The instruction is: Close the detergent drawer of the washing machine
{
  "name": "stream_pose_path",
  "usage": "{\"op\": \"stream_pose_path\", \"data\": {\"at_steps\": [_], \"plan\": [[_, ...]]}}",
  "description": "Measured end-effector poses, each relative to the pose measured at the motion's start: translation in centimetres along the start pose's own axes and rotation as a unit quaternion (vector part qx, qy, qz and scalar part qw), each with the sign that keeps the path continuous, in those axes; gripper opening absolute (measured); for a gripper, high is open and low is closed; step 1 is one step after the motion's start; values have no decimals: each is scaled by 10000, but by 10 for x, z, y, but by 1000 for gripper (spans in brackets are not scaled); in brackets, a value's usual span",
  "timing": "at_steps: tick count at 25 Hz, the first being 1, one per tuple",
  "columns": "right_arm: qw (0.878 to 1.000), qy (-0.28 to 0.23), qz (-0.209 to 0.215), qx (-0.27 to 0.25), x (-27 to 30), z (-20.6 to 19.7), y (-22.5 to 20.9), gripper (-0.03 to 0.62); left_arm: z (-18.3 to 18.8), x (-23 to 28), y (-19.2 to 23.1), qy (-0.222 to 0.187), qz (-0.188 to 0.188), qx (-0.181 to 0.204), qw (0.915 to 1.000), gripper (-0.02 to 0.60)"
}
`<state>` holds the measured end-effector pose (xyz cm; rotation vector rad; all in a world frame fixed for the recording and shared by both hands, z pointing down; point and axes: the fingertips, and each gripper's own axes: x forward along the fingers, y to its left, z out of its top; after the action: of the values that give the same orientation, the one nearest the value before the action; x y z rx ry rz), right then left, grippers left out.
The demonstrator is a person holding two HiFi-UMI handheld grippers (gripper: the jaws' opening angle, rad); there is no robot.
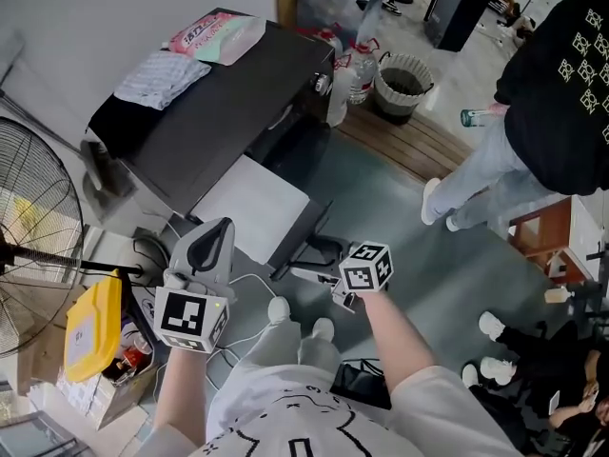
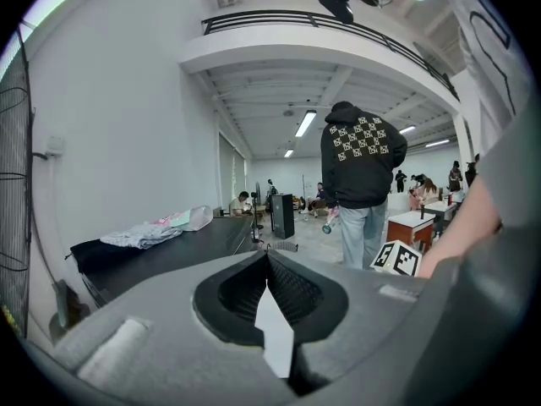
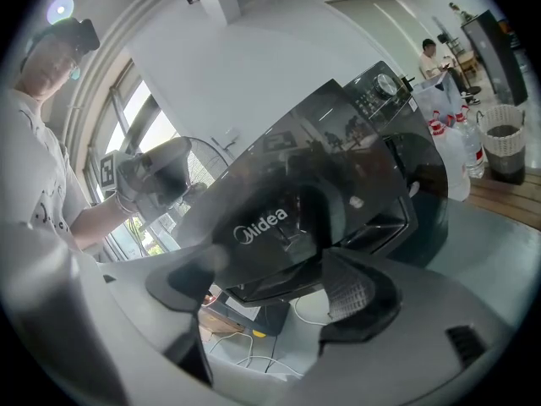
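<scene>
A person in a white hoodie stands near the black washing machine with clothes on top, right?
No, the hoodie is black, as the head view shows. The person does stand near the black washing machine, and clothes lie on top of it.

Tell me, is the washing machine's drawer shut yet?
Not yet. Nothing looks done: the drawer sticks out of the washing machine, its white inside showing. In hand: the right tool is open, right at the drawer's black Midea front. Left to do: push it all the way in. The left tool is shut and empty.
</scene>
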<state>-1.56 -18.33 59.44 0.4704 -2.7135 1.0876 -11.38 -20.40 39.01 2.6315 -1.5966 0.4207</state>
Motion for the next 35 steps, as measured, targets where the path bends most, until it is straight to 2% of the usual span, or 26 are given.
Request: {"op": "stream_pose_path", "data": {"at_steps": [10,17,35], "plan": [[9999,158,46,46,9,-1,-1,391,-1,1,21,-4,139,-61,9999,14],[10000,25,57,8,14,10,0,391,-1,4,30,-33,187,-108,9998,14],[9999,94,61,25,35,25,-1,391,3,15,47,-97,272,-226,9993,14]]}}
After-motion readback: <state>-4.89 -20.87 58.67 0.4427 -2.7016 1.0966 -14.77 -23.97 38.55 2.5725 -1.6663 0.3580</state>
